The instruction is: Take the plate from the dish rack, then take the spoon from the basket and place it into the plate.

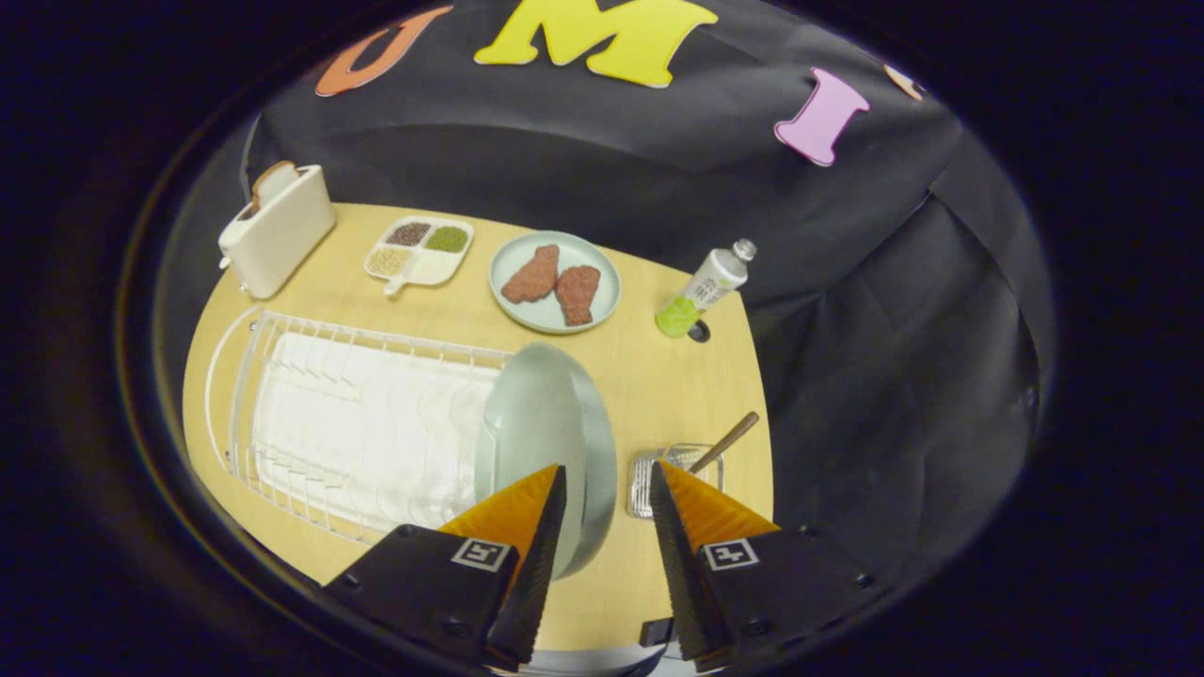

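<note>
Plate point(550, 442): pale grey-green, stood on edge at the right end of the white dish rack point(329, 423); its near rim is hidden behind the left finger. Gripper point(607, 484): fingers spread, nothing pinched. Spoon point(724, 442): brown handle seen, bowl hidden in the wire basket point(649, 475), right of the plate.

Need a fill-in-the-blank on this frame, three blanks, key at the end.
1. The pale green plate stands on edge in the white wire ___.
2. The brown-handled spoon sits in the small wire ___.
3. The gripper has its fingers ___, with the plate's rim between them.

Missing words: dish rack; basket; open
</note>
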{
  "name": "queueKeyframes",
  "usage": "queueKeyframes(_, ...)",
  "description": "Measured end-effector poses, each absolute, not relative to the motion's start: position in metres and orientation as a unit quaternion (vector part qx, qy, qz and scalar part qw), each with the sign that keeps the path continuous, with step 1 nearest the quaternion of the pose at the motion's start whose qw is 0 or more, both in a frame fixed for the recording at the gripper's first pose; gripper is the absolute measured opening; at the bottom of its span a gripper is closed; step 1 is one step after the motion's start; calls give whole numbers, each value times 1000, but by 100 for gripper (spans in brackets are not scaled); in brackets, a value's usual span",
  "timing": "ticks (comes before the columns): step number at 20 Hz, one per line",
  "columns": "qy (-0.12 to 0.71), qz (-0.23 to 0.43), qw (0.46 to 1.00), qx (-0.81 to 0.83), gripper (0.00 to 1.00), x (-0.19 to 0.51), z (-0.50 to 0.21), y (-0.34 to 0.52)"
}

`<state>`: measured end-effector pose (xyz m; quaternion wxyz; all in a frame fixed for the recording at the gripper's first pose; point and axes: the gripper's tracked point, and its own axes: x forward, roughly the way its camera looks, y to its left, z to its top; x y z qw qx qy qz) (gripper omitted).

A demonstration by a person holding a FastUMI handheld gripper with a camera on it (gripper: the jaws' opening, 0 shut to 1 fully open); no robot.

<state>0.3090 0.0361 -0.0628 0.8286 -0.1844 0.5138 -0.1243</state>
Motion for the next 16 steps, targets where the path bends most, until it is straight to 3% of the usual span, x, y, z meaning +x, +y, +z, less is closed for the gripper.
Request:
queueKeyframes(3, 544, -133, 804, -200, 48, 316, -67, 34)
queueKeyframes(6, 562, -151, 785, -213, 28, 315, -68, 37)
queueKeyframes(8, 552, -167, 787, -220, 22, 316, -68, 43)
queueKeyframes(16, 478, -256, 795, -271, 14, 302, -46, 77)
